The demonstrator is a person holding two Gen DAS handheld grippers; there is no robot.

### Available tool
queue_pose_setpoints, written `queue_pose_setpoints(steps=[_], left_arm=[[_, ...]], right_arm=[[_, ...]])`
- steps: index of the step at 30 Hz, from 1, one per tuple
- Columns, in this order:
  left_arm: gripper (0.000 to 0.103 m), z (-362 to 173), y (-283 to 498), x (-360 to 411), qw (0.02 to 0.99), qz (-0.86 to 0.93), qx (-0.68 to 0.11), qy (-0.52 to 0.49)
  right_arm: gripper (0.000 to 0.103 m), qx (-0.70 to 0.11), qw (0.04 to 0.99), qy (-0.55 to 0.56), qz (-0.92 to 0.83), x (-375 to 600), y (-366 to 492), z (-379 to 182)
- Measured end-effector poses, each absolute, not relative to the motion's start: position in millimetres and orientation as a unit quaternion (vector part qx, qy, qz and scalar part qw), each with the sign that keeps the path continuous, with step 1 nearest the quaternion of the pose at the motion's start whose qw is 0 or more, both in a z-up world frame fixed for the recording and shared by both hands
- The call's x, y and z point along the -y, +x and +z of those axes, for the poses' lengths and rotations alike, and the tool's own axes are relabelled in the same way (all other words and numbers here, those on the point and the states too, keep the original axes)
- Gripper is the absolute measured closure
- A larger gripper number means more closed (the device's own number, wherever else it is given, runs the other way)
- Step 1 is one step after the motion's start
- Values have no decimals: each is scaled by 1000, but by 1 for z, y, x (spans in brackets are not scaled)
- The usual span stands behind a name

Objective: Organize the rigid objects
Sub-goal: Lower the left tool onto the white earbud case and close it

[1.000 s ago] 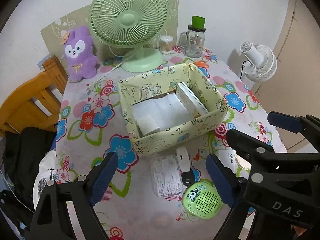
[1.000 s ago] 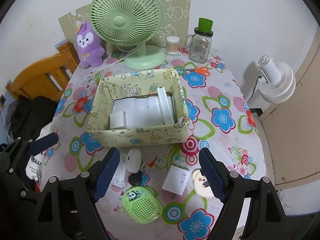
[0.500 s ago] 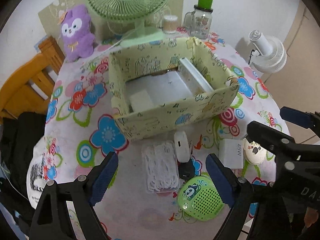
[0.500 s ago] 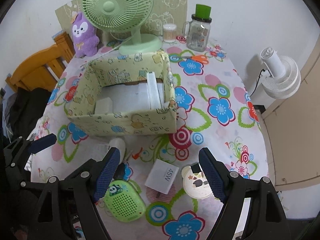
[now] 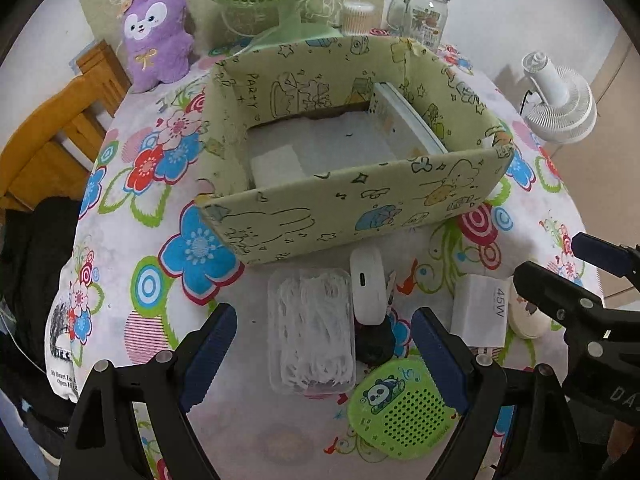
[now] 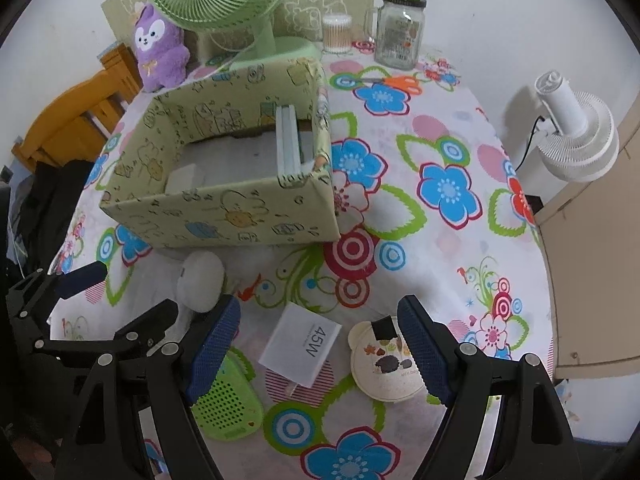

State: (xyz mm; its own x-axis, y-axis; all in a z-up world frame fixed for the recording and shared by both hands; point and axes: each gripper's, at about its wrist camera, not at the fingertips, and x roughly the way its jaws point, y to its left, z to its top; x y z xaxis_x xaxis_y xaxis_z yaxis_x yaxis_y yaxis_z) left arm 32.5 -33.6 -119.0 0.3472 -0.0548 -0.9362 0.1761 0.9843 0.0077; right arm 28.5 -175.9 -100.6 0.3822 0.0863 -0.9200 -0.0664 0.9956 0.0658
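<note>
"45w" on charger [image 6: 301, 347], "party" on box [image 5: 352, 204].

you see a matt printed-fabric box [image 5: 360, 204], a smooth white plastic charger [image 6: 306, 346], a plush purple toy [image 5: 158, 36], a glossy floral cloth on the surface [image 6: 440, 240].

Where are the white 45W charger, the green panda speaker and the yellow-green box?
45W charger [image 6: 301, 345], right wrist view, top face.
green panda speaker [image 5: 400, 410], left wrist view, perforated grille.
yellow-green box [image 5: 352, 208], left wrist view, near wall.
</note>
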Motion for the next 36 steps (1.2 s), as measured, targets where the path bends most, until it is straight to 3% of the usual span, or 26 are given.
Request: queue_pose_setpoints(steps=[11, 16, 27, 29, 32, 36], left_arm=[[30, -134, 43, 59, 812, -77, -574, 77], [48, -140, 48, 66, 807, -76, -581, 73], [66, -145, 49, 83, 809, -78, -572, 106], [68, -145, 50, 84, 810, -78, -572, 105], [78, -146, 51, 86, 807, -84, -576, 102], [79, -148, 50, 93, 805, -88, -577, 106]], right_arm=[[20, -570, 820, 18, 41, 195, 36, -118], [20, -581, 813, 26, 36, 204, 38, -127], [20, -595, 802, 42, 17, 220, 37, -143], [24, -596, 801, 45, 11, 224, 36, -145], [26, -602, 797, 51, 1, 231, 34, -150], [26, -612, 790, 43, -11, 235, 31, -158]])
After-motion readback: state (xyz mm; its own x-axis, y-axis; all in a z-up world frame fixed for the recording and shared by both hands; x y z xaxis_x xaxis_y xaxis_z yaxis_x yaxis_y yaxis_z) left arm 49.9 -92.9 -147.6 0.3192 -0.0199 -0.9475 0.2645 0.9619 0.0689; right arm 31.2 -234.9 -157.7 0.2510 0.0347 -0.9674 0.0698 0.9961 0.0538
